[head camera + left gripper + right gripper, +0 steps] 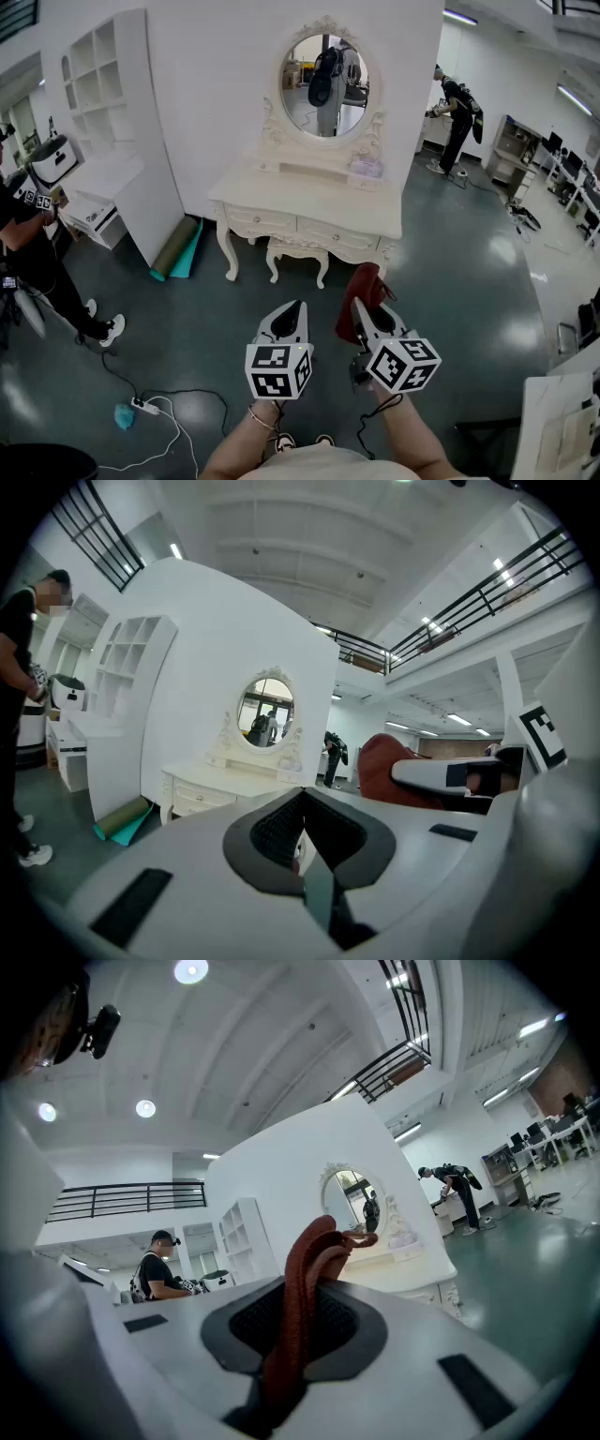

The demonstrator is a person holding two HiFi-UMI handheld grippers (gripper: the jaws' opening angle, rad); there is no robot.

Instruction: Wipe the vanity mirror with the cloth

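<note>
right gripper view shows the right gripper [298, 1288] clamped on the red cloth [319, 1241]; the left gripper [302, 794] is closed on nothing. the mirror [325, 86] stands well ahead, so it seems best to close in first, then press the cloth flat on the glass.

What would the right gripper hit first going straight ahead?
Probably the cream carved dressing table under the oval mirror; only floor seems to lie between it and the right gripper, shut on the dark red cloth, though depth is unclear.
</note>
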